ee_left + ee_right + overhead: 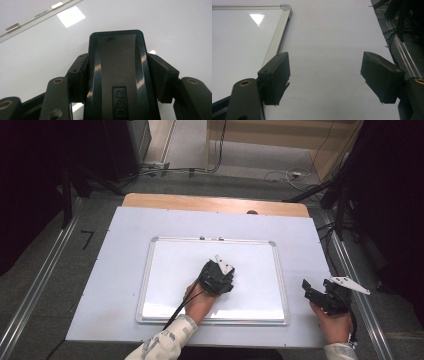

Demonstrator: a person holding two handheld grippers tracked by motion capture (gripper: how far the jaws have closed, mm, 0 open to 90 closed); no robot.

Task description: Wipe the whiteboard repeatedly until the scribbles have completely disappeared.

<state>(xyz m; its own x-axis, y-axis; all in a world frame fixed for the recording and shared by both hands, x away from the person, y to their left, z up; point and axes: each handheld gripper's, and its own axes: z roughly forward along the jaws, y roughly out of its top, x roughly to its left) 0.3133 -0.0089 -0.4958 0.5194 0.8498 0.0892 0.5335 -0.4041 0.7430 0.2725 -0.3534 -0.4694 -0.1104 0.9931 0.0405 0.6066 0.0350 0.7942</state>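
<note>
- Black plastic whiteboard eraser, marked "deli", sits clamped between the left gripper's jaws, pressed onto the whiteboard mid-surface, apparently for wiping.
- Right gripper waits beside the board's frame over the table, jaws spread, empty.

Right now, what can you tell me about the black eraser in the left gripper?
The eraser is a black block with rounded corners, a glossy rim around a matte, slightly hollowed top, and a "deli" logo. The left gripper is clamped on its two long sides, over the middle of the whiteboard. Its underside is hidden, so contact with the board cannot be told.
</note>
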